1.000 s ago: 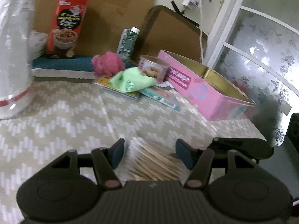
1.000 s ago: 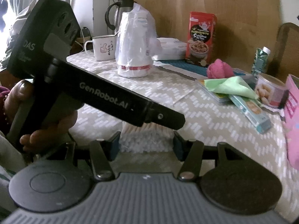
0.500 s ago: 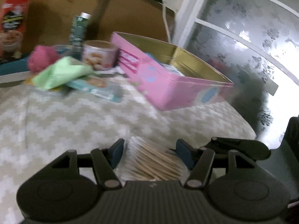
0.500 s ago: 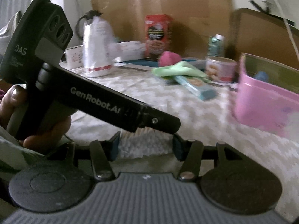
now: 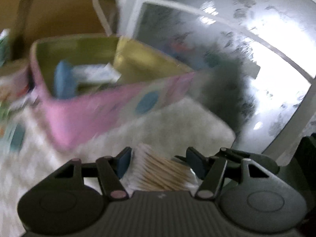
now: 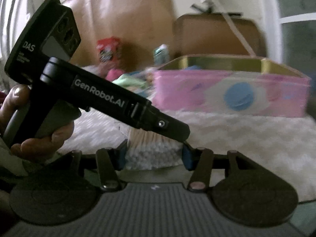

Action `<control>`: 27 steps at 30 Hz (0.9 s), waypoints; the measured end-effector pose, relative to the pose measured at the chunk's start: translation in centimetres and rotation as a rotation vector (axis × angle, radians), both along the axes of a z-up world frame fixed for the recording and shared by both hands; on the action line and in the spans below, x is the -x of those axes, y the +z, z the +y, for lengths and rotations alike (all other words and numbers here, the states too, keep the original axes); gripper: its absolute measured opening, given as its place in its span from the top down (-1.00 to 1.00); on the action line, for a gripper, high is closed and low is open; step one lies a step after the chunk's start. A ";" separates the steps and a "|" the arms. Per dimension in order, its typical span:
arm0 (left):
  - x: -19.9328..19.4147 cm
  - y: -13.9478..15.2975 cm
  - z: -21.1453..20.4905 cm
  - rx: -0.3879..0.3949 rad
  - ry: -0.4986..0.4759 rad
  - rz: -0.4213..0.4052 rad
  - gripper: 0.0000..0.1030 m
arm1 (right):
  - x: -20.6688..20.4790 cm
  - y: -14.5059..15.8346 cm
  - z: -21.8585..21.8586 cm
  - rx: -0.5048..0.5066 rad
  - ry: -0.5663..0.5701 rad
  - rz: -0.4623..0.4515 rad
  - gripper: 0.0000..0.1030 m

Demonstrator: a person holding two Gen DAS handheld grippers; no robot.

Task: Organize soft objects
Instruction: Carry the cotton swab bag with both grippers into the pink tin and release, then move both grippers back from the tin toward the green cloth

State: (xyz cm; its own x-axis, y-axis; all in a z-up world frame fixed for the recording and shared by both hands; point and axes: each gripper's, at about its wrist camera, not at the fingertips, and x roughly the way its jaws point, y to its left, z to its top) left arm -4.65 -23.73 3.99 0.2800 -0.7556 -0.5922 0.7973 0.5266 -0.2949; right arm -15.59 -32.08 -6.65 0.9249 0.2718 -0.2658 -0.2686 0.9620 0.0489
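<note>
A clear pack of cotton swabs (image 5: 162, 171) is held between both grippers, above the zigzag tablecloth (image 5: 177, 126). My left gripper (image 5: 159, 156) is shut on one end of it. My right gripper (image 6: 154, 154) has the other end (image 6: 150, 144) between its pads, which press on it while the jaws are closing. An open pink tin (image 5: 94, 114) with a gold inside stands just ahead, blurred, with a blue item (image 5: 63, 81) and a white packet in it. In the right wrist view the tin (image 6: 197, 98) is to the right, and a pink fluffy ball (image 6: 115, 74) and a green cloth (image 6: 128, 82) lie behind.
A person's hand (image 6: 39, 144) grips the left gripper's black handle (image 6: 110, 98), which crosses the right wrist view. A red box (image 6: 108, 49), a can (image 6: 161, 54) and a brown chair back (image 6: 217, 35) stand at the rear. A frosted glass door (image 5: 237, 49) rises past the table's right edge.
Both views have swung right and toward the pink tin, which now looks larger and closer. The swab pack stays held between both grippers. The white bag and kettle have left the view.
</note>
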 end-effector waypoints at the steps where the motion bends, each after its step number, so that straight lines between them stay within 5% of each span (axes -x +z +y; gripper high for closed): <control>1: -0.3 0.8 -0.8 0.012 -0.008 -0.015 -0.18 | 0.0 0.5 -0.4 -0.004 -0.019 -0.026 -0.07; 9: -7.0 5.5 -7.6 0.082 0.032 -0.058 -0.28 | -3.5 5.6 -4.6 0.100 -0.158 -0.218 -0.07; 14: -11.1 4.0 -9.9 0.038 0.150 0.004 -0.40 | -8.7 6.4 -7.5 0.182 -0.249 -0.168 -0.14; 18: -10.8 3.6 -7.5 0.088 0.171 0.011 -0.40 | -10.0 5.9 -8.6 0.171 -0.336 -0.153 -0.21; 27: -6.4 5.3 1.6 0.184 0.164 -0.094 -0.44 | -5.8 6.0 -7.6 -0.025 -0.305 -0.271 -0.20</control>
